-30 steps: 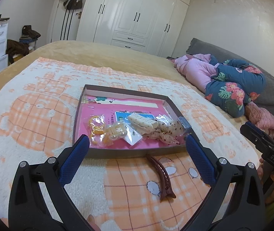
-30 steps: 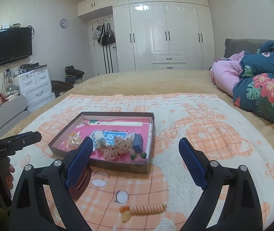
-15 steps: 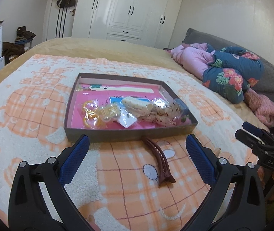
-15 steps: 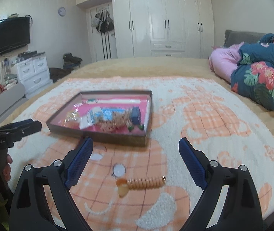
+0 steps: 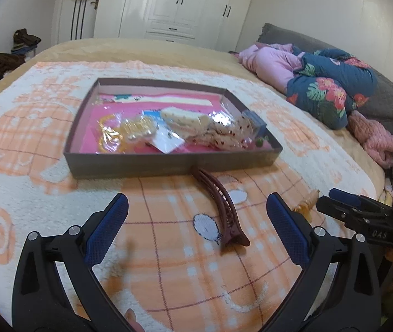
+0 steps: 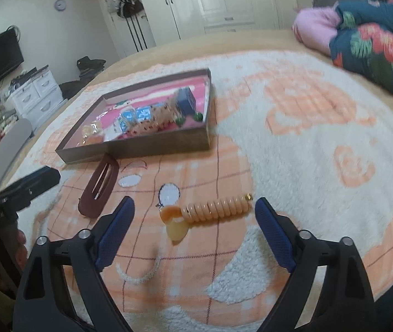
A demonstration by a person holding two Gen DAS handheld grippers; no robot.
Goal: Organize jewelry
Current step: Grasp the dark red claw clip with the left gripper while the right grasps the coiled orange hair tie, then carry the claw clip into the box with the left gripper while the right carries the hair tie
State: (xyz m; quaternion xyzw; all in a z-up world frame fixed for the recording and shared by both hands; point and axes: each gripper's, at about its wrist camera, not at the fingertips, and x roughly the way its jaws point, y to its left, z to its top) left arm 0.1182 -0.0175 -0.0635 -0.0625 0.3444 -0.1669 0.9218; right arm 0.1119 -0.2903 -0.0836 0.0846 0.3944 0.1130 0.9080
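- Where the left wrist view looks down along the left gripper [image 5: 196, 221], its blue-padded fingers [image 5: 108, 227] stand wide apart and hold nothing. A maroon hair clip [image 5: 218, 202] lies on the bed blanket [image 5: 30, 166] ahead of them, nearer the right-hand finger than the left. Its long axis runs away from the camera, the far tip touching or nearly touching the near wall of the jewelry box [image 5: 141, 166], the hinged end nearest the fingers. The fingers therefore straddle the clip across its narrow width.
- That view also shows the right gripper [image 5: 343, 204] at the right edge, from the side, with an end of the orange spiral hair tie [image 5: 307, 202] just beyond it. Packets of trinkets already fill the box.
- Seen from the right wrist view, the right gripper [image 6: 193, 221] is open wide and empty, its jaws having just been closing a little with nothing between the pads. The spiral hair tie [image 6: 213, 210] lies crosswise just ahead of the fingers [image 6: 274, 235], its long axis running from one finger toward the other, the pale knob end toward the left.
- Judged from this, the right hand is nearer the tie, the left nearer the clip; a pinch along the tie's length would call for a wrist roll.
- Only this view shows the whole tie; the other shows only one end.
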